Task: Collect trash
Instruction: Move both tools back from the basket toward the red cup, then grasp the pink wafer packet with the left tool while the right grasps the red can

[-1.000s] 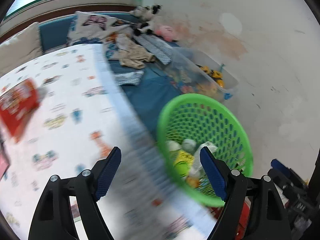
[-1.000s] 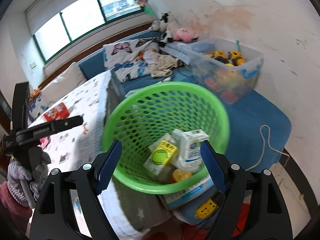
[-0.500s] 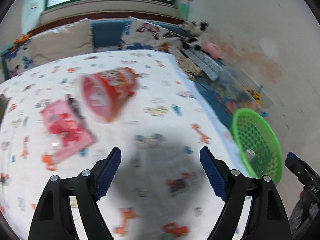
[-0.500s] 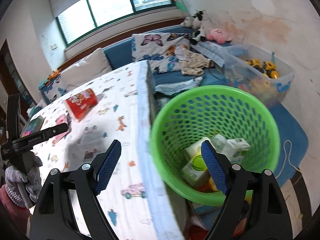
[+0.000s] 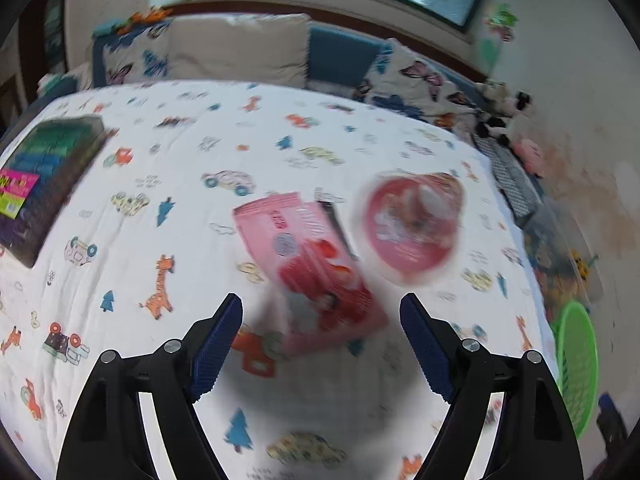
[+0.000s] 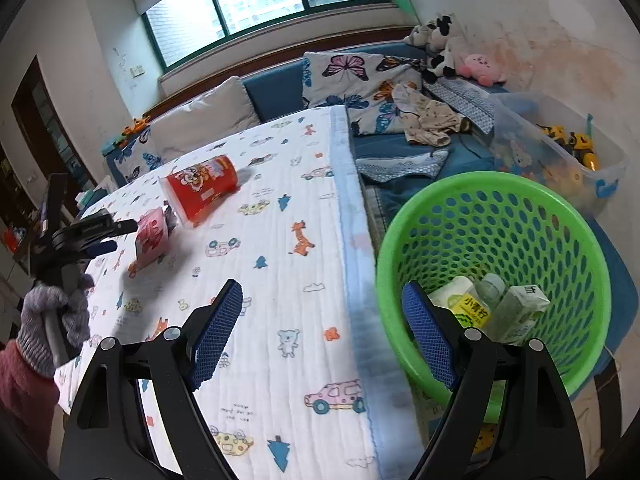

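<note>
Pink packet [image 5: 316,268] beside red cup [image 5: 412,224] on table [image 5: 168,168], left gripper [image 5: 320,344] above — spread wide, empty, right gripper [image 6: 320,332] likewise released, near basket [image 6: 496,232].

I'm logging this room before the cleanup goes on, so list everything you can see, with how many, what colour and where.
Pink packet: one, pink and red, flat on the table, just ahead of the left gripper.
Red cup: one, red with white print, on its side on the table beyond the packet.
Dark box: one, dark with green and pink print, far left of the table.
Tablecloth: one, white with cartoon print, covering the table.
Green basket: one, beside the table's right edge.
Cartons and bottle: a few, white, yellow-green, clear, inside the basket.
Clear bin: one, with toys, behind the basket.
Cushions: several, butterfly print and beige, on the blue bench.
Plush toys: several, bench corner.
Left gripper: open, empty.
Right gripper: open, empty.
Gloved hand: grey, holding the left gripper.
</note>
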A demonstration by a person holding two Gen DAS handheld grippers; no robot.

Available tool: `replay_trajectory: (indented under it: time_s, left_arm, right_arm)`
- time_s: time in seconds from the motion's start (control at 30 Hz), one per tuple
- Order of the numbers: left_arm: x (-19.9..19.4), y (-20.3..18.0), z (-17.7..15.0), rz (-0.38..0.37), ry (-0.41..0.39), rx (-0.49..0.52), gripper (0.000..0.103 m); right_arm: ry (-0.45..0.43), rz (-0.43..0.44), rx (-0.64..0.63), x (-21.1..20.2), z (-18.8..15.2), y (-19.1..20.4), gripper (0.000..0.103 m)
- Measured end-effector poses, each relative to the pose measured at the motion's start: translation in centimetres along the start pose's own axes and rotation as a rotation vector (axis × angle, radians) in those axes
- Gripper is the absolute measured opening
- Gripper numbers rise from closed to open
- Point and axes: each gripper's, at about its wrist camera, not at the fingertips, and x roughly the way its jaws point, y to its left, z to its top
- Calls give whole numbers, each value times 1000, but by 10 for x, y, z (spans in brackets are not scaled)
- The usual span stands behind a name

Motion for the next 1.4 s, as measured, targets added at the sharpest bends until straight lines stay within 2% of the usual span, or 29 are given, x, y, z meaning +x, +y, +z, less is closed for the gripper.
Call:
replay_trajectory:
  time_s: [0.3,0.8,0.93,1.07,1.27,1.4]
  left_arm:
    - [29,4,14,-9,73,-40,83]
    - [61,-6,15,35,128,8,85]
    - [62,-7,14,45,120,30,85]
    - [60,-4,15,59,113,48,70]
    - [50,10,14,33,101,26,46]
    - [39,19,12,16,83,24,33]
  right_arm:
    - [22,18,-9,13,4,6,82]
    - [65,39,-58,38,16,30,82]
    - [87,46,-68,49,21,38,82]
    - [104,62,-74,58,27,46,82]
    - [141,108,-83,77,42,65,82]
    - [172,159,-57,93,56,79,76]
